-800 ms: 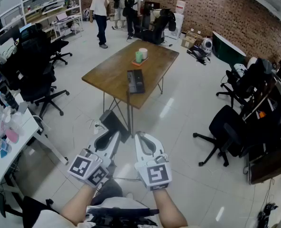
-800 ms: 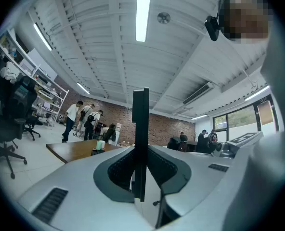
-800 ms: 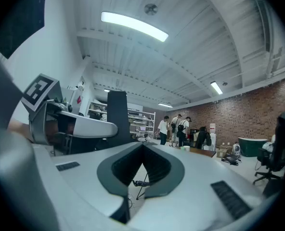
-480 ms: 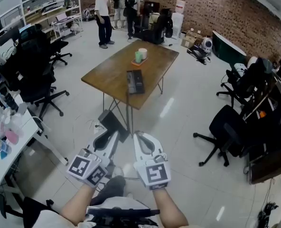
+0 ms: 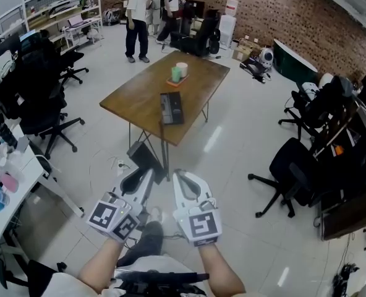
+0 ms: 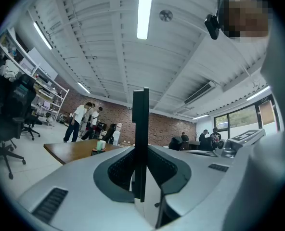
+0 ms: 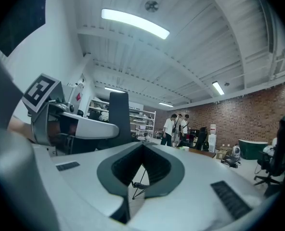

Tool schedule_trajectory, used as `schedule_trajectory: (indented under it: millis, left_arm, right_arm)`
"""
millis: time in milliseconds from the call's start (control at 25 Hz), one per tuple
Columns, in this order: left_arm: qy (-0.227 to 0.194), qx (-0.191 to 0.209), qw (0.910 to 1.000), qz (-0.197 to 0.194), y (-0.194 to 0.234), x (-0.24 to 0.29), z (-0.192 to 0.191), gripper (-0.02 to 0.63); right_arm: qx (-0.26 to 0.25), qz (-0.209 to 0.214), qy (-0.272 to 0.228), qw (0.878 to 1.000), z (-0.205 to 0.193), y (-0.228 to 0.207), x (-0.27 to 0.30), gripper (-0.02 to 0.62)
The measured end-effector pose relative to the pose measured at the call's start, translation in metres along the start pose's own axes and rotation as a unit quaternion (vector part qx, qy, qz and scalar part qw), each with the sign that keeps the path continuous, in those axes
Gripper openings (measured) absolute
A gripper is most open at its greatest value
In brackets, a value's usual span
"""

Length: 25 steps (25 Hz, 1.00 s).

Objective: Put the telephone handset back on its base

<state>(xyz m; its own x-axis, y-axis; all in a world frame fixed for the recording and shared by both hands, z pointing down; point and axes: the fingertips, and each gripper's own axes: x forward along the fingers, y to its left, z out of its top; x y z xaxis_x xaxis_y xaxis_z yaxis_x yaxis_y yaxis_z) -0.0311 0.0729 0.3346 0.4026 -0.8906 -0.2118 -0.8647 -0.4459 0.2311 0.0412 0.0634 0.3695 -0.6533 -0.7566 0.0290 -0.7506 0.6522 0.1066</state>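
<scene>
A black telephone base [image 5: 172, 107] lies near the front end of a wooden table [image 5: 136, 98], some way ahead of me. My left gripper [image 5: 147, 173] is held low in front of my body, shut on a flat black oblong piece [image 5: 147, 158] that looks like the handset. In the left gripper view that piece [image 6: 140, 129] stands edge-on, clamped between the jaws of the left gripper [image 6: 138, 177]. My right gripper [image 5: 178, 177] is beside it, shut and empty; in the right gripper view the tips of the right gripper [image 7: 142, 148] meet.
A green cup and a white cup [image 5: 178, 72] stand on the table's far end. Black office chairs [image 5: 38, 98] flank the left side and another chair [image 5: 297, 166] stands at the right. A white desk [image 5: 13, 190] runs along the left. People [image 5: 138, 17] stand beyond the table.
The view has shifted a little, so the table sits slightly higher and more to the left. The people at the back have moved. Both grippers keep their pose and grip.
</scene>
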Motion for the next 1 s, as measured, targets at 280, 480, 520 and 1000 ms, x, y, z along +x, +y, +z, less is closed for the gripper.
schedule_trajectory:
  millis: [280,480,520,1000]
  left_arm:
    - [0.005,0.001,1.0,0.004,0.013,0.019,-0.008,0.069]
    - [0.007,-0.003,1.0,0.006,0.029,0.036,-0.011,0.069]
    - [0.008,-0.004,0.9999,0.006,0.032,0.04,-0.013,0.069]
    - [0.024,-0.004,0.9997,0.002,0.074,0.093,-0.022,0.069]
  right_arm:
    - [-0.024,0.002,0.014,1.0,-0.009,-0.015,0.022,0.005]
    - [-0.02,0.0,0.013,1.0,-0.004,-0.024,0.047,0.004]
    - [-0.025,0.002,0.015,1.0,-0.005,-0.026,0.052,0.003]
    - [-0.022,0.004,0.027,0.999,-0.011,-0.056,0.116,0.003]
